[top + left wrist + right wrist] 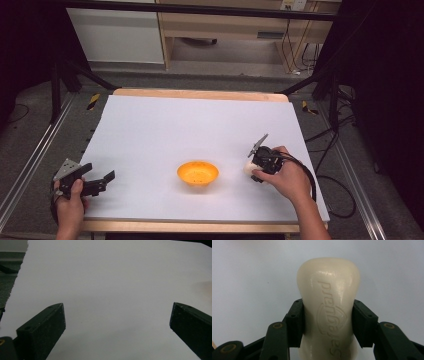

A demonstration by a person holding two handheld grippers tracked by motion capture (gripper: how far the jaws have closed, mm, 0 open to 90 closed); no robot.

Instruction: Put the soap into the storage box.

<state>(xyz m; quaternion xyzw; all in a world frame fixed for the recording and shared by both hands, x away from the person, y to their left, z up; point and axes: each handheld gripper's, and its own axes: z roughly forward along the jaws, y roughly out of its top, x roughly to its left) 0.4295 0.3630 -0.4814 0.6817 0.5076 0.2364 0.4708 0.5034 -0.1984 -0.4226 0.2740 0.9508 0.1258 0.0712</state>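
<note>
Nearest, at the table's (150,125) near-left edge, the left gripper (102,182) rests low with jaws spread wide, nothing between them; the left gripper view has just bare white sheet ahead of the black jaws.

Right side: right gripper (328,322) is pinching a cream soap bar (328,302) w/ embossed lettering, pads pressed on both flanks at its waist. In the high view the soap (249,167) sits at table level just right of the orange bowl (198,173), apart from it, the right hand (282,177) wrapped round the gripper.

Step in hand, prob.: grasp made, lift not yet begun. Next move calls for raising the soap w/o losing the pinch (smooth, curved sides, could slip), then carrying it left over the bowl, likely the drop spot.
</note>
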